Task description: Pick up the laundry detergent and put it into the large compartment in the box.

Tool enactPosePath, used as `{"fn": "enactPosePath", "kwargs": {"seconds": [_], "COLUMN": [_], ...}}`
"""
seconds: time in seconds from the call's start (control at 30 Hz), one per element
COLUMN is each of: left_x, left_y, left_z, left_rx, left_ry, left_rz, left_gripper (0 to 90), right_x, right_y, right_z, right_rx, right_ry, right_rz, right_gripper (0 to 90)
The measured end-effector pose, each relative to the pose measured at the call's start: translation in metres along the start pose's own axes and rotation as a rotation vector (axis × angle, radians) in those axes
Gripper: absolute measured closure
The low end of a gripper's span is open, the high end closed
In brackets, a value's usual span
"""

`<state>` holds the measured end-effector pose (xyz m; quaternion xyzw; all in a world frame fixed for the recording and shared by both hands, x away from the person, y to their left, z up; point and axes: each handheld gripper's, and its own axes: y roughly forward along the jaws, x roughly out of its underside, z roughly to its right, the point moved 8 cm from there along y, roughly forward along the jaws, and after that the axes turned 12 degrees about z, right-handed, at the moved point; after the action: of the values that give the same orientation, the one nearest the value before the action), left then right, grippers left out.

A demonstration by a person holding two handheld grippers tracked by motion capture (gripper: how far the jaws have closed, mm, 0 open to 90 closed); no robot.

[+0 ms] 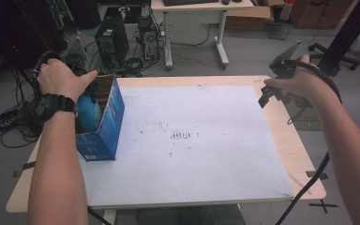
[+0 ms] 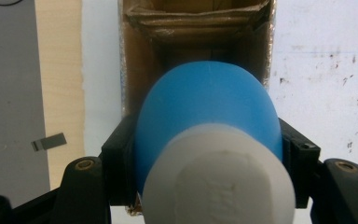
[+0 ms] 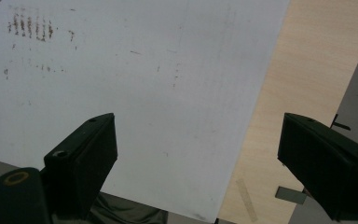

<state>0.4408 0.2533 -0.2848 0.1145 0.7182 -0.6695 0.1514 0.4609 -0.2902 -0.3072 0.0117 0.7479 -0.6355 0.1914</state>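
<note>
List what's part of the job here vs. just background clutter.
In the job:
- blue bottle with white cap, clamped in the left tool
- open blue box it hangs over

Lying about:
- right tool, open over the white sheet
- computer tower and cables on the floor

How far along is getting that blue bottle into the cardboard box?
Done: the left claw is clamped on the blue bottle. In hand: the bottle sits partly inside the open cardboard box. Left: letting go. The right claw waits open over the table.
</note>
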Motion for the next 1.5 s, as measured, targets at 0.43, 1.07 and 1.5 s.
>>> {"fn": "enactPosePath", "kwargs": {"seconds": [0.43, 1.07, 1.5], "left_x": [0.007, 0.017, 0.023], "left_y": [0.019, 0.041, 0.054], "left_z": [0.004, 0.001, -0.001], "left_rx": [0.009, 0.006, 0.005], "left_ry": [0.006, 0.003, 0.007], "left_rz": [-0.015, -0.045, -0.065], "left_gripper": [37.6, 37.6, 37.6], "right_x": [0.001, 0.002, 0.002], "right_y": [-0.002, 0.001, 0.001], "right_z": [-0.001, -0.002, -0.002], "right_rx": [0.003, 0.002, 0.006], "right_ry": [-0.002, -0.003, -0.004], "right_rz": [0.002, -0.005, -0.008], "right_gripper": [11.9, 11.9, 11.9]}}
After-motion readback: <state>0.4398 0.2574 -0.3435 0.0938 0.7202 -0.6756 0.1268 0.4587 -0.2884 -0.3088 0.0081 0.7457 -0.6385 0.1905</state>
